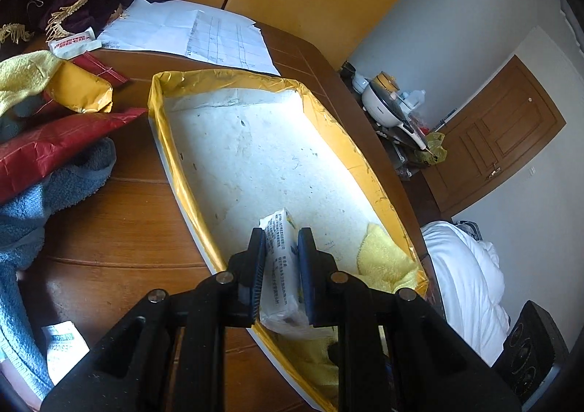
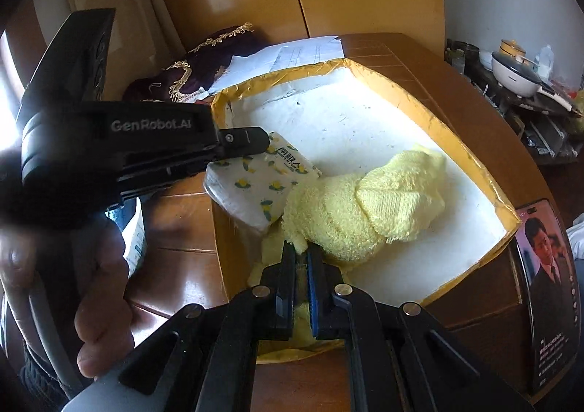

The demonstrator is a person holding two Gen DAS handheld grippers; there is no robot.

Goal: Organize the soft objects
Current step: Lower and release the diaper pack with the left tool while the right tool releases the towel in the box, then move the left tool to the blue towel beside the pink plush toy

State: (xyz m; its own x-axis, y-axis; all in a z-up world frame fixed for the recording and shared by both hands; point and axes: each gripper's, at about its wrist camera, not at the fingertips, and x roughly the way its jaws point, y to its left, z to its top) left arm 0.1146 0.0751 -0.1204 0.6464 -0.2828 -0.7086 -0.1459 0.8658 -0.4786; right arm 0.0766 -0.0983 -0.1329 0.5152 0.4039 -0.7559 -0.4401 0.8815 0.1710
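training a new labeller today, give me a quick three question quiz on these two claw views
1. True or false: the left claw grips a tissue pack.
2. What does the right claw pinch? A) blue towel B) yellow towel C) paper sheet
3. Fill in: both soft items are at the near end of the yellow-rimmed ____.

Key: 1 true; 2 B; 3 box
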